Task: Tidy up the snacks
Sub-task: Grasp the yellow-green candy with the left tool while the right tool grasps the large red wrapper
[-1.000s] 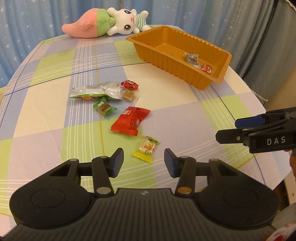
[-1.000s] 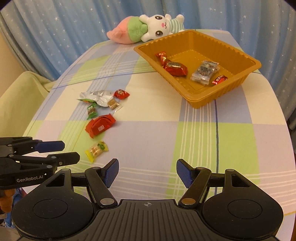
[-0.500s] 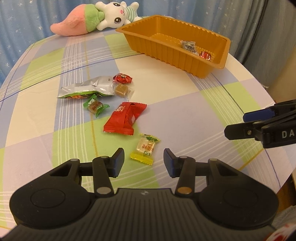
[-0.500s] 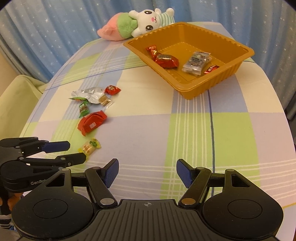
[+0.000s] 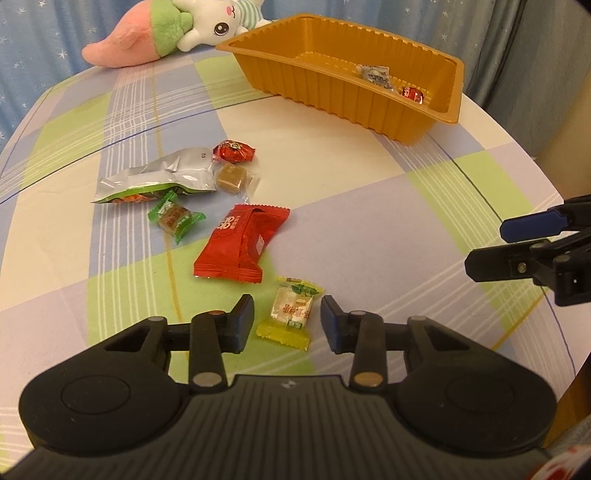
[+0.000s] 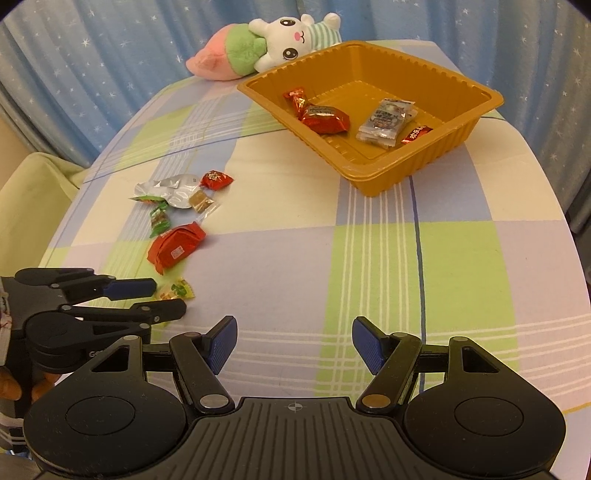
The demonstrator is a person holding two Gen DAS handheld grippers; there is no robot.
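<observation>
An orange tray [image 5: 332, 92] [image 6: 424, 162] stands at the back right of the checked table and holds several wrapped snacks. Loose snacks lie left of centre: a silver pouch [image 5: 155, 175], a red round candy [image 5: 234, 151], a brown candy [image 5: 231, 178], a green candy [image 5: 173, 218], a red packet [image 5: 242, 242] [image 6: 175, 245] and a yellow candy [image 5: 290, 312] [image 6: 173, 291]. My left gripper [image 5: 288, 321] [image 6: 162, 297] is open, its jaws on either side of the yellow candy. My right gripper [image 6: 293, 345] [image 5: 491, 245] is open and empty above the table's front.
A plush rabbit with a pink-and-green carrot [image 5: 177, 33] [image 6: 266, 44] lies at the table's far edge behind the tray. Blue starred curtains hang behind. A pale green seat [image 6: 33, 199] stands left of the table.
My left gripper has moved forward and down, so the yellow candy now lies between its open jaws. The right gripper has shifted slightly; its jaws stay open.
</observation>
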